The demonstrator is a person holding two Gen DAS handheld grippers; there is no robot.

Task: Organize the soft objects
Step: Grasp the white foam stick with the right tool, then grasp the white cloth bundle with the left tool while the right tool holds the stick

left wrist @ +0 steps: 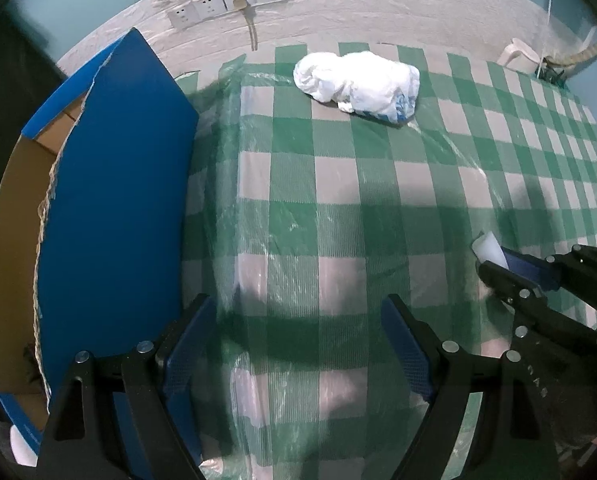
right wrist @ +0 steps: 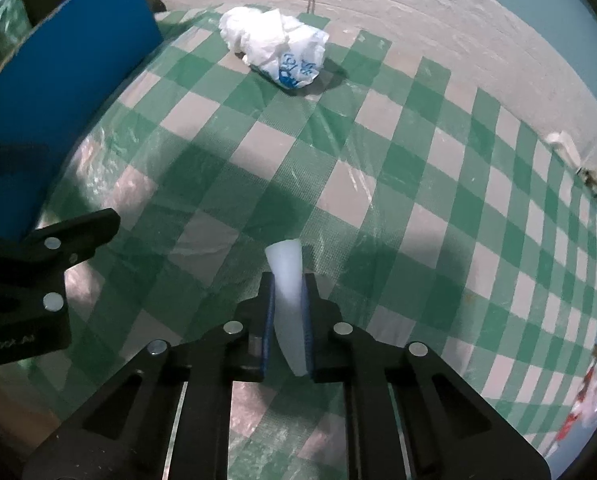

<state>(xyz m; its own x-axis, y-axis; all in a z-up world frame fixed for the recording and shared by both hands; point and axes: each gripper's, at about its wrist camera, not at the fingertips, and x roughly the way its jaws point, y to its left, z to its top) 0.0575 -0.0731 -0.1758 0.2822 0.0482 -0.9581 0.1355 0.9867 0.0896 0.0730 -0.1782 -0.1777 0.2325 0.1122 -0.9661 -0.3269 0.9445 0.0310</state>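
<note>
The right gripper [right wrist: 288, 304] is clenched on a white, soft, slab-shaped foam sponge [right wrist: 286, 280], which stands pinched between its blue pads with its upper end splaying out above the fingertips; the same sponge shows in the left wrist view [left wrist: 488, 250], held clear of the surface. The left gripper [left wrist: 298, 344] is released, its jaws spread wide with nothing between them, hovering over the green-and-white checked tablecloth under clear plastic film [left wrist: 338, 200]. Immediately to the left of the left gripper stands an open cardboard box with blue outer faces [left wrist: 118, 200]; its brown interior is only partly visible, and whether anything already lies inside cannot be told. Well ahead of both grippers, near the far table edge below the white wall sockets [left wrist: 226, 4], sits a crumpled white plastic bag with blue print [right wrist: 274, 46], untouched and apart from everything else. A further red-and-white soft item [right wrist: 590, 396] lies at the right edge of the right wrist view, too blurred to identify. Assessment: the task appears to be under way, not near completion. One soft object is in hand and not yet deposited; at least the bag remains on the table to be collected. The box is the probable destination, though this is inferred.
</note>
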